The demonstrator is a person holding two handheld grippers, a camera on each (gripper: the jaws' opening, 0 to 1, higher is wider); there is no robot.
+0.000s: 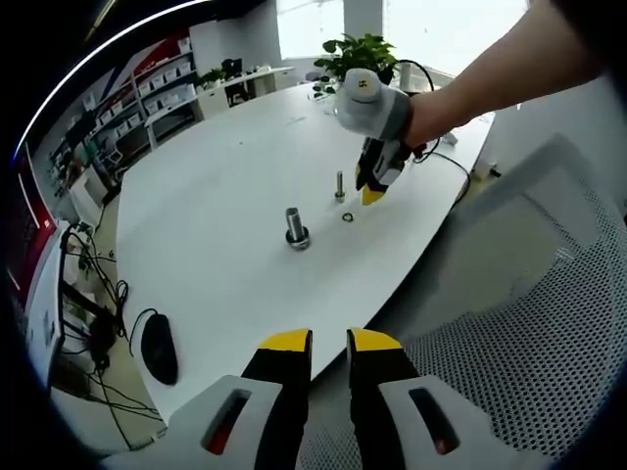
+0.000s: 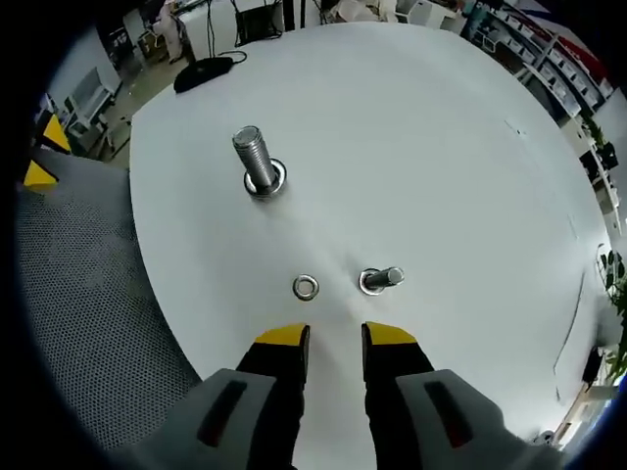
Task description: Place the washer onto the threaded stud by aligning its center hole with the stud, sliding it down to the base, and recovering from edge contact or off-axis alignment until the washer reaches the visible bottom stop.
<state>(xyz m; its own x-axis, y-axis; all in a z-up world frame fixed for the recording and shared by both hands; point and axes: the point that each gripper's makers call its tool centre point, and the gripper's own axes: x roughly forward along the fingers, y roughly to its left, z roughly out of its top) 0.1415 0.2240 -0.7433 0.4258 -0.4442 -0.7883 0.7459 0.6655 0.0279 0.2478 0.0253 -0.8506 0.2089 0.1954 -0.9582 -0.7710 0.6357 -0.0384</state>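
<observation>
A small loose washer lies flat on the white table, just ahead of my right gripper, whose jaws stand slightly apart with nothing between them. To its right stands a short thin threaded stud. Farther off, a thick threaded stud rises from a wide base. In the left gripper view the same washer, thin stud and thick stud sit mid-table, with the right gripper hovering tips-down beside the thin stud. My left gripper hangs off the table's near edge, narrowly open and empty.
A black mouse lies near the table's left edge, with cables beside it. A grey mesh chair sits below the left gripper. A potted plant and shelves stand beyond the table. A person's arm holds the right gripper.
</observation>
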